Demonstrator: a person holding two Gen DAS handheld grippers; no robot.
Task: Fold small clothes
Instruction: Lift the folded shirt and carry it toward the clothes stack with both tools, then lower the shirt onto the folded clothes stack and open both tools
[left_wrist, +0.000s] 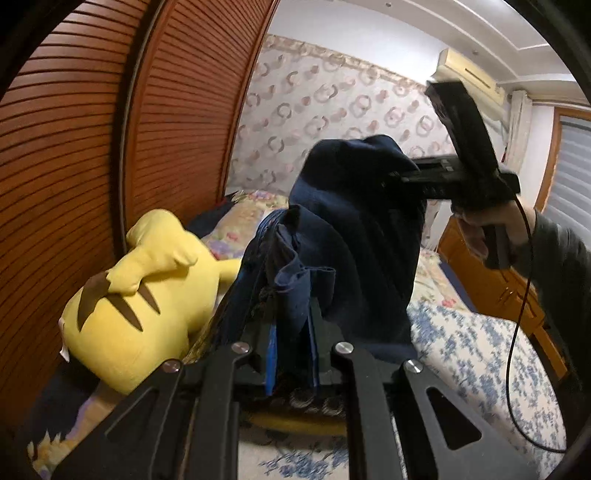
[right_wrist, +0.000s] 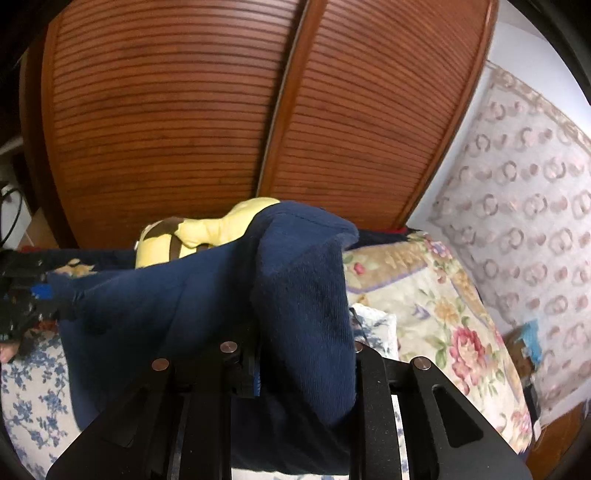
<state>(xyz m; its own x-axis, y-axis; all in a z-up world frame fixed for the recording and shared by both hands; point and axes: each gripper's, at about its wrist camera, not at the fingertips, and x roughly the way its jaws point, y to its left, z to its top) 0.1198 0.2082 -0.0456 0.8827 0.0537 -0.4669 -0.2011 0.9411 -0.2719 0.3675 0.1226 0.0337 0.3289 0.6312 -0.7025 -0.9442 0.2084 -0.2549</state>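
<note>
Fingers (left_wrist: 271, 354) of both grippers clamped on navy garment (left_wrist: 354, 229) above bed (left_wrist: 480, 354).

grippers: 2 | navy garment (left_wrist: 354, 236): 1 | yellow plush toy (left_wrist: 147, 295): 1 | louvred wardrobe doors (right_wrist: 184, 122): 2

My left gripper (left_wrist: 291, 332) is pinched tight on the dark blue cloth (left_wrist: 351, 240). Right gripper (left_wrist: 395, 177) bites its top corner, w/ a hand (left_wrist: 491, 225) holding it. Yellow plush toy (left_wrist: 147, 295) lies beside, on the flowery bed (left_wrist: 480, 350).
</note>
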